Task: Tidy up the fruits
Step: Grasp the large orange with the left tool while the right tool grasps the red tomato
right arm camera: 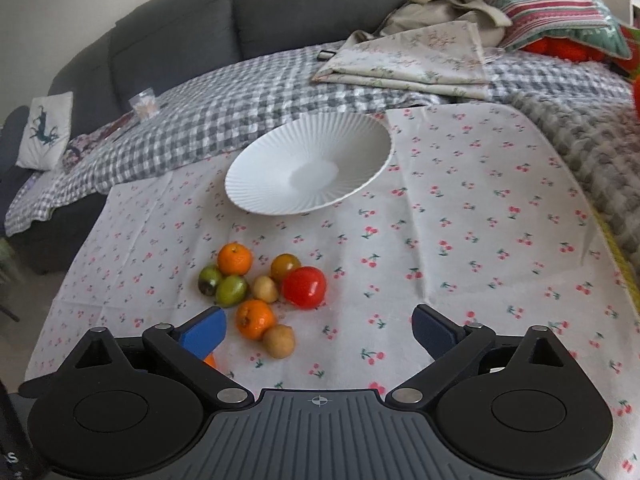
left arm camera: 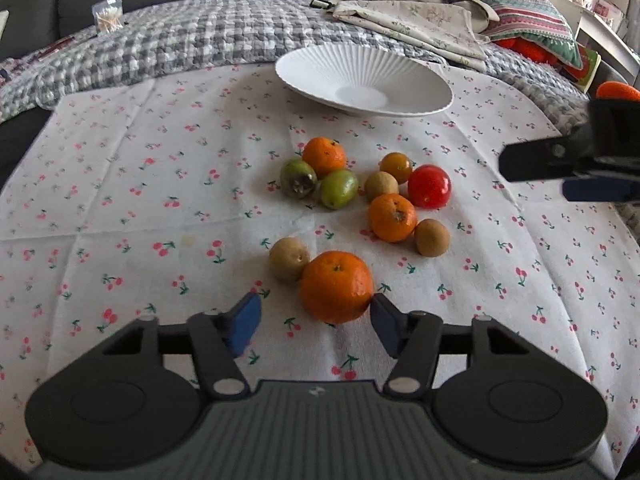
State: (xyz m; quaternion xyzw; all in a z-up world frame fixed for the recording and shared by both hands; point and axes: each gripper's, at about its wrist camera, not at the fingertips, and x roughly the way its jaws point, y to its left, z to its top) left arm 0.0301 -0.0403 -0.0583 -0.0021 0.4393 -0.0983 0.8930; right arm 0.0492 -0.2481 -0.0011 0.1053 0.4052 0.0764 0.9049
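Several fruits lie on the cherry-print cloth (left arm camera: pixel 160 184) in front of an empty white ribbed bowl (left arm camera: pixel 320 68), which also shows in the right wrist view (right arm camera: pixel 260 168). The nearest mandarin (left arm camera: pixel 337 286) sits between my left gripper's (left arm camera: pixel 316 322) open blue fingers, its right side touching the right pad (left arm camera: pixel 382 316). A brown kiwi (left arm camera: pixel 289 258) rests against it. Behind are a red tomato (left arm camera: pixel 430 185), more mandarins, green fruits and brown fruits. My right gripper (right arm camera: pixel 320 330) is open and empty above the cloth, beside the red tomato (right arm camera: pixel 304 286) and a mandarin (right arm camera: pixel 255 319).
A grey checked blanket (right arm camera: pixel 224 112) covers the sofa behind the cloth. Folded floral fabric (right arm camera: pixel 420 60) and a striped pillow (right arm camera: pixel 552 4) lie at the back right. A small packet (left arm camera: pixel 107 14) sits at the back left. The right gripper (left arm camera: pixel 568 168) shows at the left view's right edge.
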